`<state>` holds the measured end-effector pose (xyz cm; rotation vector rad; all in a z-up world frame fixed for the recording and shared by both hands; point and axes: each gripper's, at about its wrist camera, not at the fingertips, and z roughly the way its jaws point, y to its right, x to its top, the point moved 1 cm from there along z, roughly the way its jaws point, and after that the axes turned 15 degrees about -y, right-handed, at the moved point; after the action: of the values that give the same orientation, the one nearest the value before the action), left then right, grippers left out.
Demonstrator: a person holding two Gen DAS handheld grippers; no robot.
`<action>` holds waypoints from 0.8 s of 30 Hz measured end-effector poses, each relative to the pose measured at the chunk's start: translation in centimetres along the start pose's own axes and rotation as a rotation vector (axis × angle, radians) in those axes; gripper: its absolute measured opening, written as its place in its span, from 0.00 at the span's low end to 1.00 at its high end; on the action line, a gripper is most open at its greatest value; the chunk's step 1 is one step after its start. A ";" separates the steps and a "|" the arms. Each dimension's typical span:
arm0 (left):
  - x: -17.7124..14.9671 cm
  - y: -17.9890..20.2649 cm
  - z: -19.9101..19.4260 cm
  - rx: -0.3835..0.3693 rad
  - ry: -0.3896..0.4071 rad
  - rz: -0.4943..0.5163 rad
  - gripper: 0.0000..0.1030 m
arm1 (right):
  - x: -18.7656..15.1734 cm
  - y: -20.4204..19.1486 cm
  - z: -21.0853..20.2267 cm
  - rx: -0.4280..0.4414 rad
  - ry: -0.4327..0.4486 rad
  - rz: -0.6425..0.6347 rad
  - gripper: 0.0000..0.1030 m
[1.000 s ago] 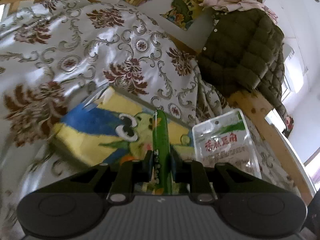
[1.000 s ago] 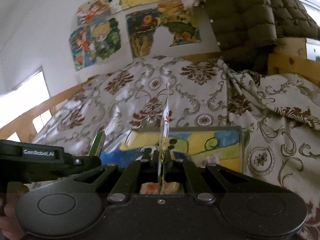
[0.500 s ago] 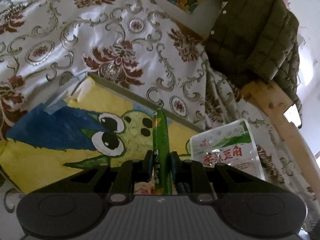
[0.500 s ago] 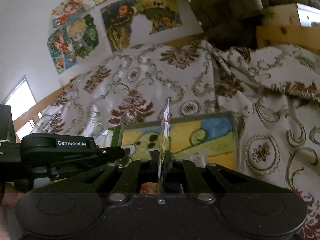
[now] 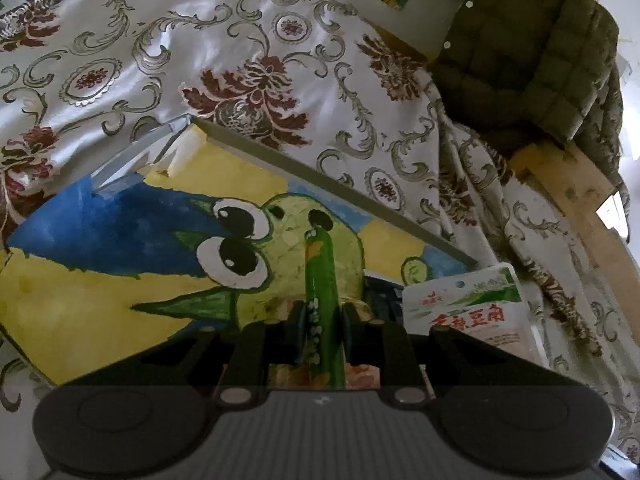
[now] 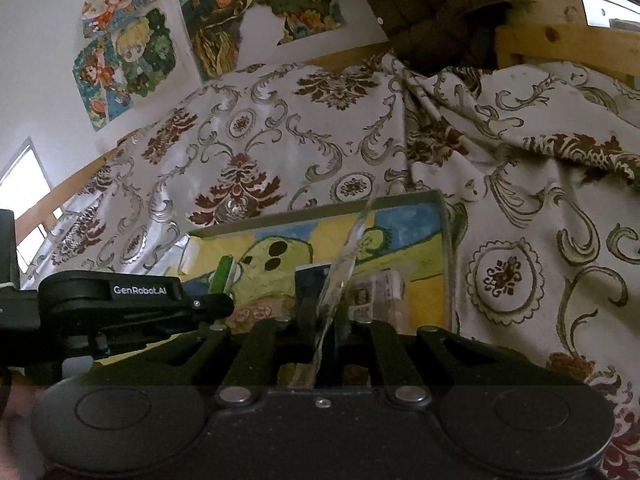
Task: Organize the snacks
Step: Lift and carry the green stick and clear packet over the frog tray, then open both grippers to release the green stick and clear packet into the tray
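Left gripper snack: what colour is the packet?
Green packet with white lettering and an orange patch near its tip; the left wrist view shows it best.

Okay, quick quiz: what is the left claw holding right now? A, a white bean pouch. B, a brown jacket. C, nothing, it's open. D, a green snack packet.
D: the left claw is shut on a green packet standing edge-on between its fingers, over the painted box; the white pouch lies apart to the right.
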<state>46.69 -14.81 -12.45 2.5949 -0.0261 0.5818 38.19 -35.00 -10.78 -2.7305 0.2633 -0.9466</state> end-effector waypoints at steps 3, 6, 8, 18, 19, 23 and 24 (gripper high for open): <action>-0.1 0.0 0.0 0.024 -0.003 -0.002 0.22 | 0.1 0.0 0.1 -0.027 -0.013 0.003 0.19; -0.1 0.3 -0.4 0.053 0.000 0.004 0.30 | 0.1 0.0 -0.1 -0.035 -0.020 -0.001 0.21; -0.1 0.6 -0.8 0.060 0.001 0.007 0.42 | 0.0 -0.2 -0.2 -0.050 -0.017 -0.013 0.26; -0.9 2.0 -5.3 0.118 0.077 0.040 0.78 | -0.4 -1.3 -2.3 -0.087 -0.004 -0.060 0.71; -1.1 2.2 -6.0 0.129 0.090 0.045 0.82 | -0.4 -1.5 -2.7 -0.086 -0.002 -0.068 0.74; -2.0 3.2 -8.7 0.169 0.141 0.077 0.91 | -0.8 -2.1 -4.2 -0.101 0.022 -0.090 0.88; -2.3 3.4 -9.3 0.177 0.150 0.085 0.92 | -0.9 -2.3 -4.7 -0.100 0.031 -0.094 0.90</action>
<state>40.52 -13.73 -4.43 2.7227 -0.0376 0.8430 34.76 -33.37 -7.12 -2.8434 0.1942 -1.0269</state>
